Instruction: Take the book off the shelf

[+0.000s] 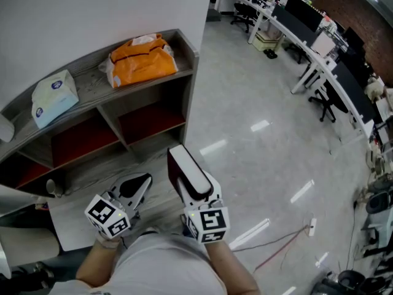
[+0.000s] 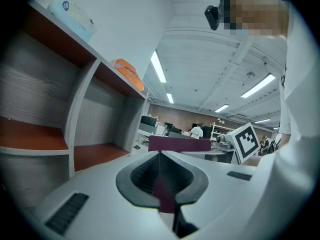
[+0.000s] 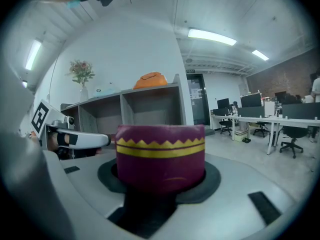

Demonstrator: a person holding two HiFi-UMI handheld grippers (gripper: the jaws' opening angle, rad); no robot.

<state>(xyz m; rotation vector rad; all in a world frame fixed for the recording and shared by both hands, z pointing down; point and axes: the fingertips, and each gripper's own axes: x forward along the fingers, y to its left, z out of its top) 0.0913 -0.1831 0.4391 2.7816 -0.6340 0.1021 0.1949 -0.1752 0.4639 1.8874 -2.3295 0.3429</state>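
My right gripper (image 1: 195, 189) is shut on the book (image 1: 186, 166), a thick maroon volume with white page edges, held out in front of the shelf (image 1: 86, 78). In the right gripper view the book's spine (image 3: 160, 154) fills the jaws, maroon with a yellow zigzag band. My left gripper (image 1: 140, 187) hangs to the left of the book, its jaws together with nothing between them; it also shows at the left of the right gripper view (image 3: 75, 139). From the left gripper view the book (image 2: 180, 144) appears as a maroon strip beyond the jaws.
An orange bag (image 1: 142, 59) and a tissue pack (image 1: 54, 97) lie on top of the shelf. Its red-backed compartments (image 1: 150, 120) stand open. Desks and office chairs (image 1: 307, 35) line the far right. Cables (image 1: 276, 247) trail on the glossy floor.
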